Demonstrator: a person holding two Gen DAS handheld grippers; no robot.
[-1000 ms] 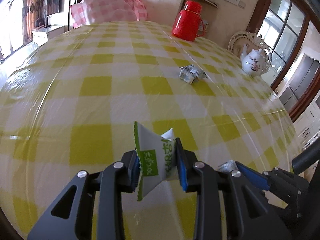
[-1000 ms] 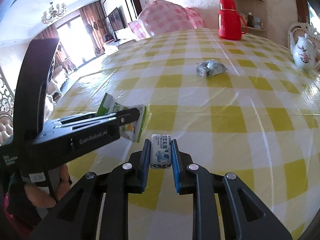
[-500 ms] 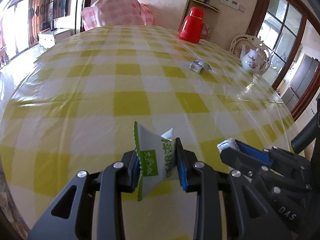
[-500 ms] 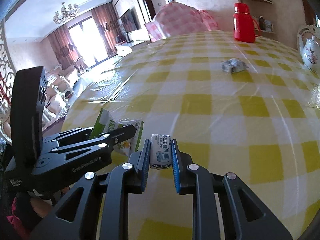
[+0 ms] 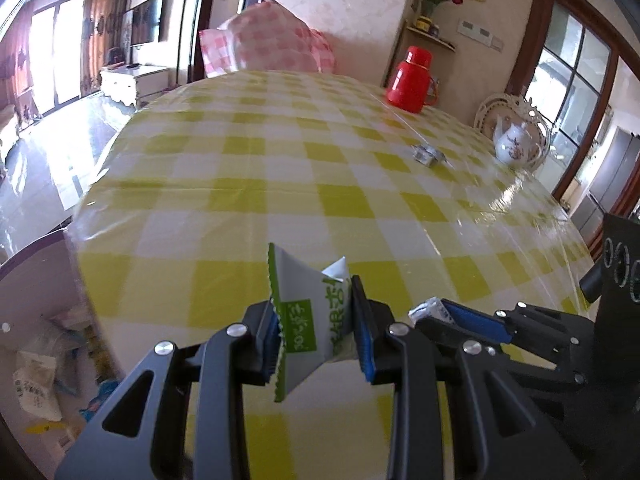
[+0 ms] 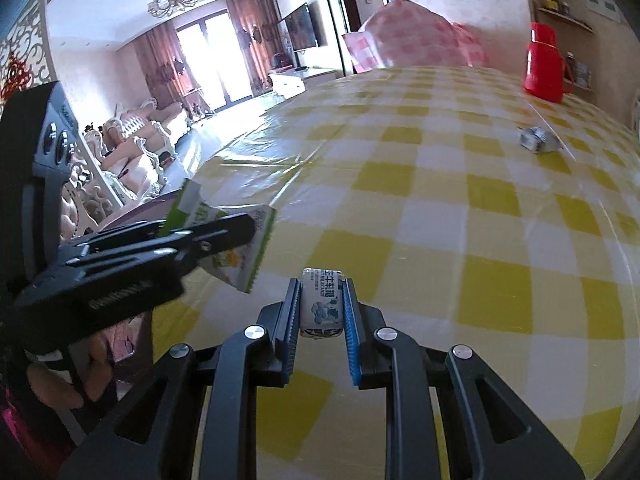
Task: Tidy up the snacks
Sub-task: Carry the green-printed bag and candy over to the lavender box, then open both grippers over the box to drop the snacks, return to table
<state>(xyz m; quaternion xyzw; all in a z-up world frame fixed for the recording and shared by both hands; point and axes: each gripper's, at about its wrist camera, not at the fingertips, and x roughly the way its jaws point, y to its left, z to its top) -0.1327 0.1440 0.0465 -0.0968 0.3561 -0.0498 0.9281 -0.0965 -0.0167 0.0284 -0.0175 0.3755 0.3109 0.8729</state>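
Observation:
My left gripper [image 5: 314, 326] is shut on a green and white snack packet [image 5: 308, 320], held above the near left corner of the yellow checked table [image 5: 280, 168]. In the right wrist view that packet [image 6: 224, 236] shows at the left, pinched in the left gripper [image 6: 240, 236]. My right gripper [image 6: 322, 308] is shut on a small white milk candy [image 6: 322, 304]; its tip with the candy [image 5: 430, 312] shows at the lower right of the left wrist view. A silver wrapped snack [image 5: 428, 155] lies far out on the table, also visible as the silver snack [image 6: 538, 139].
A red thermos [image 5: 412, 80] stands at the table's far side and a white teapot [image 5: 516, 144] at the far right. A pink checked cover [image 5: 268, 44] sits behind the table. Bags and packets [image 5: 40, 380] lie on a lower surface left of the table edge.
Both grippers have pulled back toward the table's near left corner, each keeping its snack. The silver snack, thermos and teapot look farther away. The table's left edge and the floor have come into view.

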